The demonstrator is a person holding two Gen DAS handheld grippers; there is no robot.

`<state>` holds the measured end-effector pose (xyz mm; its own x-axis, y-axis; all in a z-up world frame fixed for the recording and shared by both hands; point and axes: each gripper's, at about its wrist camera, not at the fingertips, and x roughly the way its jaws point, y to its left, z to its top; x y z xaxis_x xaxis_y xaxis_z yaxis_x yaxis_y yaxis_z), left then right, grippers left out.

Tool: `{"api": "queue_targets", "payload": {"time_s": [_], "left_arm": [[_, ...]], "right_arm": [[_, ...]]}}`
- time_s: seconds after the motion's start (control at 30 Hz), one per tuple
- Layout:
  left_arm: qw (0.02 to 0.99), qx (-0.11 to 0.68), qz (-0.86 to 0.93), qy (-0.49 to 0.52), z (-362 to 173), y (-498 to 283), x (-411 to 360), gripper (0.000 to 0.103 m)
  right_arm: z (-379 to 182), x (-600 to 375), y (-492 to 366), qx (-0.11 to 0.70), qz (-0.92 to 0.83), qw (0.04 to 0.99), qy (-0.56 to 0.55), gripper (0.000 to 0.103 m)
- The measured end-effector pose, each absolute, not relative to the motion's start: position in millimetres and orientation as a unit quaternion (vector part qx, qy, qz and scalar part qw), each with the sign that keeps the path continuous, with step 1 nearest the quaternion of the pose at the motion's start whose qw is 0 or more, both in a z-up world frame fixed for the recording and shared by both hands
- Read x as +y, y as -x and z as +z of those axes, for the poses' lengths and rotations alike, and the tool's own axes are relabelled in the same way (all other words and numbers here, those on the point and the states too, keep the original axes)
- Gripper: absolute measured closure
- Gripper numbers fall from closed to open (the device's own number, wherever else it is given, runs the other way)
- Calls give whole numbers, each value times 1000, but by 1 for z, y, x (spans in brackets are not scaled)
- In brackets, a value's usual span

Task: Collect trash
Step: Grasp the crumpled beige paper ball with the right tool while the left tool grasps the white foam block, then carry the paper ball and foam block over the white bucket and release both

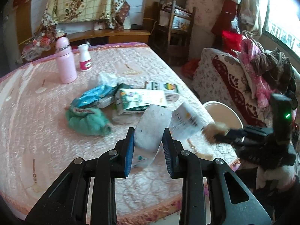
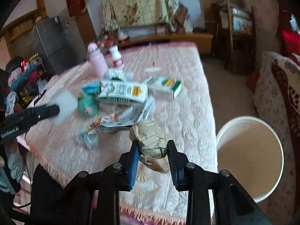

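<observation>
The left gripper point(image 1: 148, 136) is clenched on a white foam block point(image 1: 152, 125), both blue pads pressing its sides, held above the near part of the pink quilted table point(image 1: 37, 112); the right gripper point(image 2: 152, 150) grips a crumpled brown paper wad point(image 2: 150, 138) the same way, near the table's right edge; each piece of trash is up off the cloth.

Only the right wrist view shows the white bucket point(image 2: 277, 142) whole, standing on the floor just right of the table with its mouth open; in the left wrist view just a curve of its rim point(image 1: 221, 106) appears behind the other gripper, which there carries the wad at its blurred tip. The right view alone also shows the grey cabinet point(image 2: 50, 41) and cluttered items at far left, and a torn printed wrapper point(image 2: 120, 120) lying flat on the cloth; the left view shows a printed wrapper point(image 1: 189, 120) lifted just beside the foam, and I cannot tell what holds it.

In the middle of the table lie a green and white carton point(image 1: 138, 101), a smaller box point(image 1: 163, 90) behind it, a blue packet point(image 1: 93, 95) and a green cloth point(image 1: 86, 120); a pink bottle point(image 1: 65, 60) and a small white bottle point(image 1: 85, 58) stand upright at the far left. A draped armchair point(image 1: 225, 78) piled with clothes sits right of the bucket.
</observation>
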<state>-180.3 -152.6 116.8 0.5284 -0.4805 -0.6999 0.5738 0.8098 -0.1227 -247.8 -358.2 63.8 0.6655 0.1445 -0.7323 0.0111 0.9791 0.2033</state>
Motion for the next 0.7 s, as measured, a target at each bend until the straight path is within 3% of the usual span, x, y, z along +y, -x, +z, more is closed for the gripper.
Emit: {"api": "queue_targets", "payload": {"time_s": [0.17, 0.7], "left_arm": [[868, 380, -313, -72, 115, 186, -170, 76], [839, 429, -317, -108, 59, 189, -234, 76]], "right_arm": [[50, -348, 252, 451, -3, 892, -21, 74], [37, -373, 271, 471, -2, 878, -82, 74]]}}
